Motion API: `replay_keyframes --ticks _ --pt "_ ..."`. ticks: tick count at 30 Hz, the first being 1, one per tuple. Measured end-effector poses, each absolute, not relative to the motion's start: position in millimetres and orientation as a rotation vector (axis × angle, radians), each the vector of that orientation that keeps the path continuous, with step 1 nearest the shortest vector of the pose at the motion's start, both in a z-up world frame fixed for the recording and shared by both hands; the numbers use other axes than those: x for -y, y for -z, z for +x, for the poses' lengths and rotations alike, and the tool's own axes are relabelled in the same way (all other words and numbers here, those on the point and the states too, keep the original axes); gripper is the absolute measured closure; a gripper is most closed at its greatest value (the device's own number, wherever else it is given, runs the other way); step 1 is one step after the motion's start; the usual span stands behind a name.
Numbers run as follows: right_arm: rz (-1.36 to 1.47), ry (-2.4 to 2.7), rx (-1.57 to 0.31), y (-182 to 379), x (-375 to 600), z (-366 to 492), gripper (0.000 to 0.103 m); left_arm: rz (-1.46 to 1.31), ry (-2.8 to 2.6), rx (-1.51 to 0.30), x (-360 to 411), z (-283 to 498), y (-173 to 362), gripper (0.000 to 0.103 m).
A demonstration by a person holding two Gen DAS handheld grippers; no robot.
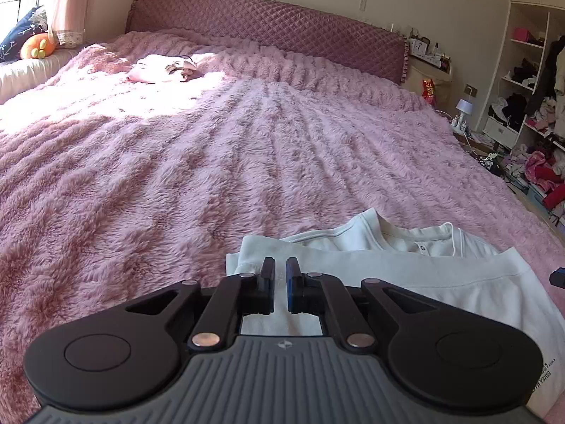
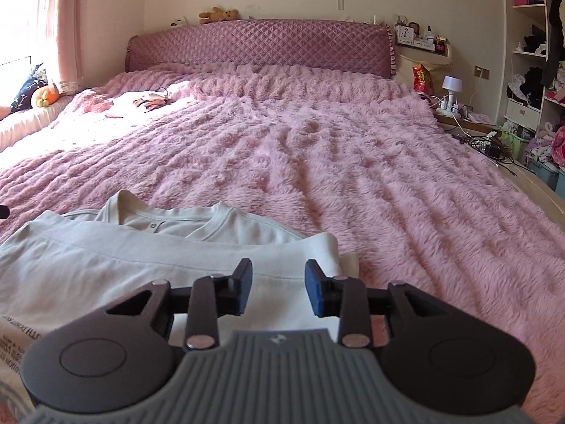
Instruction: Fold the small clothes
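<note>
A white small shirt [image 1: 406, 272] lies flat on the pink fluffy blanket [image 1: 212, 159], its lower part folded up to just below the buttoned collar [image 1: 420, 243]. My left gripper [image 1: 280, 263] hovers over the shirt's left corner. Its jaws stand a narrow slit apart, and the cloth seen through the slit lies flat. In the right wrist view the same shirt [image 2: 106, 258] fills the lower left. My right gripper [image 2: 279, 266] is open above the shirt's right edge, with nothing pinched. A dark tip of the right gripper [image 1: 558, 277] shows at the frame's right edge.
A small pile of pink clothes [image 1: 162, 69] lies far up the bed in sunlight, near the quilted headboard [image 1: 268, 24]. Open shelves stuffed with clothes [image 1: 529, 81] stand at the right. A bedside ledge with a lamp [image 2: 452, 86] and cables sits beside the bed's right edge.
</note>
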State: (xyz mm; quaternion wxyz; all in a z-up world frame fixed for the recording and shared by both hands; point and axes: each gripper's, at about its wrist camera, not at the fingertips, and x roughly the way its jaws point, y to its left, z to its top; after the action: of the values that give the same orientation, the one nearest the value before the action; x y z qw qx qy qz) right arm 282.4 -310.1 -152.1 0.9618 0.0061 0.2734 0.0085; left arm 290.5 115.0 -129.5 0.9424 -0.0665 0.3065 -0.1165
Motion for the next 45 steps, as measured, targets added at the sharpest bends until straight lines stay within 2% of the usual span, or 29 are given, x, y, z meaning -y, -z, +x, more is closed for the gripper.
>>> replay_keyframes --ticks 3,9,16,22,27,33,38,45 --pt "0.007 -0.074 -0.560 151.0 294.7 235.6 0.074 -0.171 0.315 -0.622 -109.7 252.8 123.9 0.089" --pt "0.018 -0.030 -0.624 172.2 295.0 174.4 0.074 -0.174 0.342 -0.712 -104.2 204.8 148.9 0.088" --pt "0.108 0.066 -0.710 206.1 335.5 154.6 0.078 -0.241 0.308 -0.798 -122.8 204.7 190.3 0.089" --pt "0.095 0.093 -0.735 202.5 334.5 161.1 0.077 -0.259 0.306 -0.812 -122.5 204.2 186.8 0.088" --pt "0.128 0.084 -0.659 173.7 312.2 168.7 0.069 -0.349 0.327 -0.740 -124.8 189.4 168.9 0.078" --pt "0.084 -0.041 -0.618 151.2 246.6 228.0 0.067 -0.458 0.415 -0.718 -111.2 181.5 165.3 0.077" --pt "0.061 -0.131 -0.690 166.3 192.5 273.6 0.067 -0.465 0.431 -0.758 -104.5 183.4 181.0 0.075" --pt "-0.021 -0.106 -0.748 202.7 176.9 265.7 0.067 -0.523 0.446 -0.800 -116.2 186.2 204.1 0.074"
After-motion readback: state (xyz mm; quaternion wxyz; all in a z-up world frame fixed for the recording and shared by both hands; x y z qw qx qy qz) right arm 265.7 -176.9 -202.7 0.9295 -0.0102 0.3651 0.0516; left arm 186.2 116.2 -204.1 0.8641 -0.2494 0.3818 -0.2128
